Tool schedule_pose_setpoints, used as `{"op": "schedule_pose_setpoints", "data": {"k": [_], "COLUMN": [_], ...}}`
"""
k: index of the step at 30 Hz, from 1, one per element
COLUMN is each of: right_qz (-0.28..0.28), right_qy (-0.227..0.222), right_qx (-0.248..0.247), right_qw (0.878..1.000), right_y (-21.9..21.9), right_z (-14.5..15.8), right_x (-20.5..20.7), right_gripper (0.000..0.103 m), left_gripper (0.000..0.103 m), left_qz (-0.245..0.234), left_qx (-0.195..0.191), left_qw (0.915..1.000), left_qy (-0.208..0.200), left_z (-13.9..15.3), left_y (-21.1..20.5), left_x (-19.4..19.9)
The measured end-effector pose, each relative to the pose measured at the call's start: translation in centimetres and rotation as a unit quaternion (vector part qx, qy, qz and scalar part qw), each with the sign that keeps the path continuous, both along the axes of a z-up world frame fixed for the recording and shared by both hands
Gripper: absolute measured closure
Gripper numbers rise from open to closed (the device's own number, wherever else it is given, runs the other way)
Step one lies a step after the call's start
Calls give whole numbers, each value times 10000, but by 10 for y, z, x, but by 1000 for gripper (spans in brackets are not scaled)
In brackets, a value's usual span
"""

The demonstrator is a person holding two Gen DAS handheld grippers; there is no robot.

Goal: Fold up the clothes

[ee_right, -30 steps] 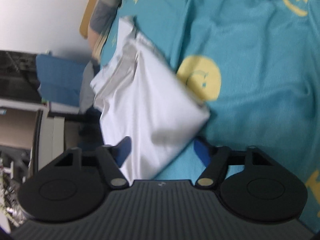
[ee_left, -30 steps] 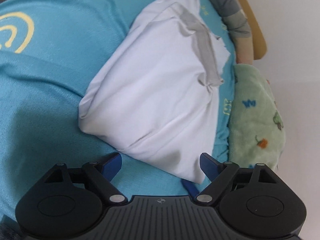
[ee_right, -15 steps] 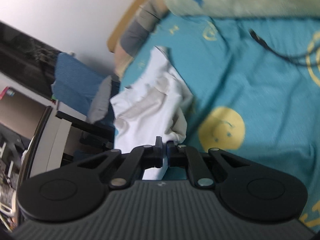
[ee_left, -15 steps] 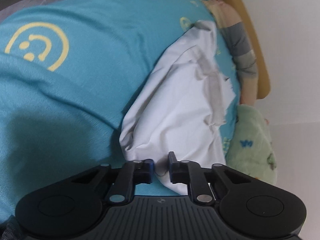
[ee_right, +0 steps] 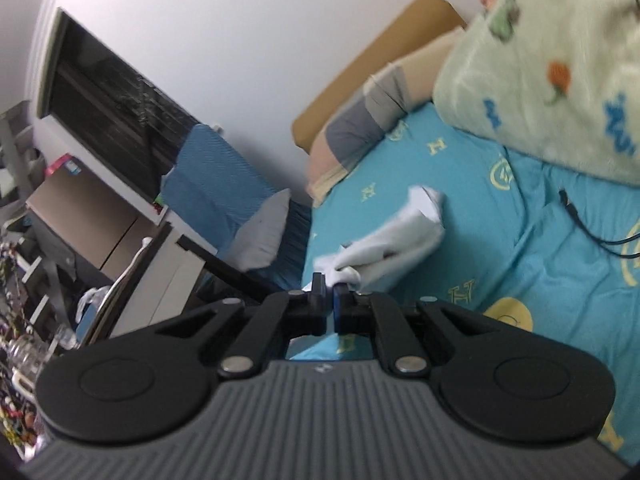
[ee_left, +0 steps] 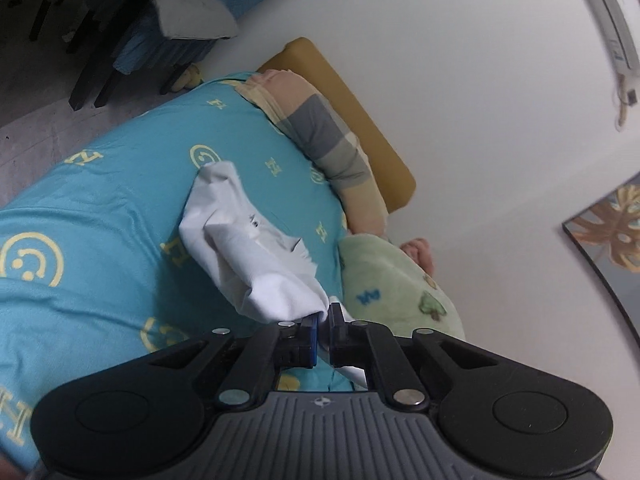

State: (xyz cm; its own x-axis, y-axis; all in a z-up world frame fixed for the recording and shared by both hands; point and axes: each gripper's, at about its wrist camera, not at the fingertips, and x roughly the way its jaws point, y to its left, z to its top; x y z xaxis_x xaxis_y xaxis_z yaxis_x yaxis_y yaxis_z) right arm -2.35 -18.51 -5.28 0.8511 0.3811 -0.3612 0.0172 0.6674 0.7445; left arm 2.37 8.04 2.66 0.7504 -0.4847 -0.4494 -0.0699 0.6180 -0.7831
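step: mid-fold lift | white garment (ee_left: 256,264) raised off teal bed sheet (ee_left: 100,208), far end trailing | left gripper (ee_left: 324,322), right gripper (ee_right: 328,286): jaws clenched on its near edge | next: carry edge across; lay flat

A bed in a turquoise sheet (ee_left: 120,184) printed with yellow smileys fills the room's middle. At its head, a mustard headboard (ee_left: 360,116) leans on the plain white wall (ee_left: 460,80), a striped pillow (ee_left: 320,136) just in front. Beside the pillow, a pale green blanket (ee_right: 552,60). Off the bed's side, a blue chair (ee_right: 216,184), then a dark window (ee_right: 104,108). Grey floor (ee_left: 36,128) below; a framed leaf picture (ee_left: 612,228) on the wall.
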Motion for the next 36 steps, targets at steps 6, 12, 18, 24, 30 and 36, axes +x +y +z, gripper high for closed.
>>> {"op": "schedule_pose_setpoints", "data": {"k": [6,12,18,24,30,36], "right_qz": [-1,-64,-344,-438,-58,480], "right_qy": [-94,-150,-63,264,560,688], "right_qx": [-63,-162,-405,-878,-876,-639], "right_qw": [9999,9997,9986,9948,9946,9944], "right_y": [0,1,-1,-4,-11,-8], "right_z": [17,30,25,-21,-96,-112], "right_x": [-72,-101,3,124,186,199], "right_gripper": [96,96,96,96,94,70], "left_gripper": [98,97,96,96,96,46], "left_qz": [-201,-251,-250,-170,-414,-658], "left_qx": [-87,157,762,1436,1981,2314], "left_qw": [9998,9995,9968,9895,9793,9705], "left_qy": [21,-95,-59,-44,54,-184], "left_z": [0,-3,-7,-62,-117,-106], "left_y": [1,-7,-25,-37,-37,-38], "left_x": [-78,-68,42,152,199,199]}}
